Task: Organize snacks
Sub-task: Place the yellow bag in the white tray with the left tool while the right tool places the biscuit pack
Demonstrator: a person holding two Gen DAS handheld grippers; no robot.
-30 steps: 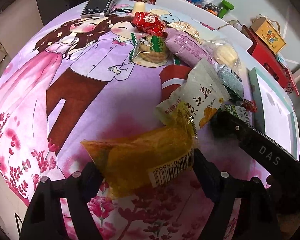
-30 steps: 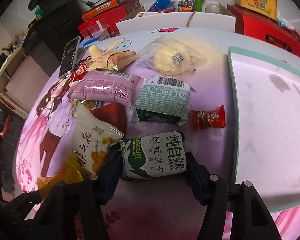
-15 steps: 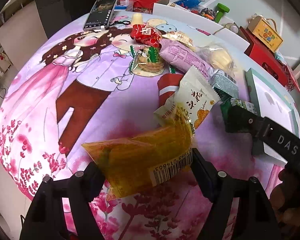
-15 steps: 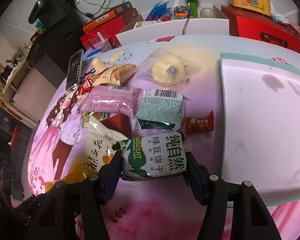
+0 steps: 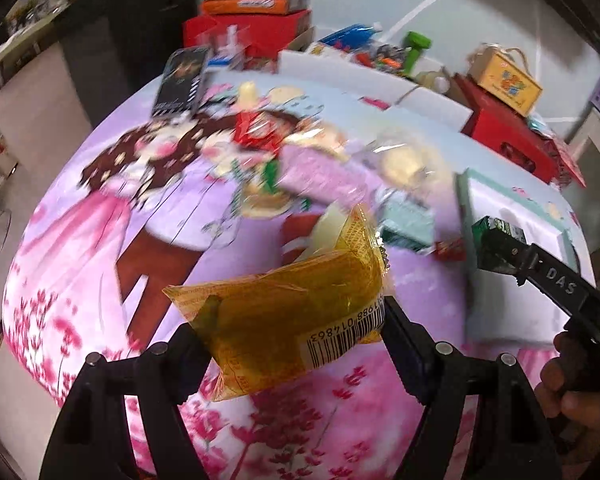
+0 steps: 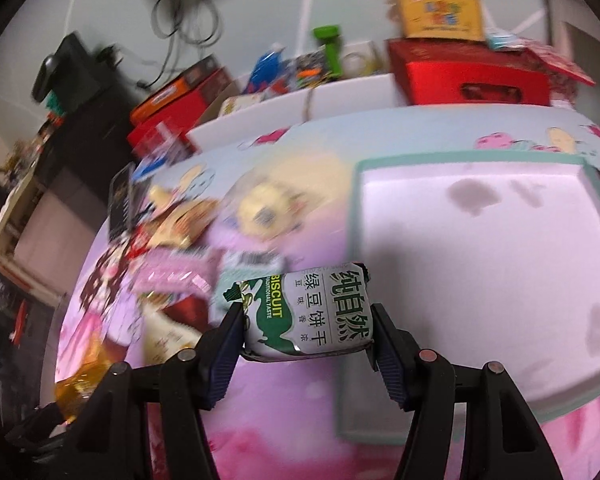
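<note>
My left gripper is shut on a yellow snack packet with a barcode and holds it in the air above the pink cartoon tablecloth. My right gripper is shut on a green and white biscuit pack and holds it raised beside the left edge of the white tray with a teal rim. The right gripper with its pack also shows in the left wrist view, over the tray. The yellow packet shows at the lower left of the right wrist view.
A blurred pile of snack packets lies mid-table: red, pink, green and clear ones. A phone lies at the far left. Red boxes and a yellow box stand behind the table, beyond a white board.
Both grippers have lifted their packets off the table. The right gripper has moved right, towards the tray. Both views are motion-blurred now.
</note>
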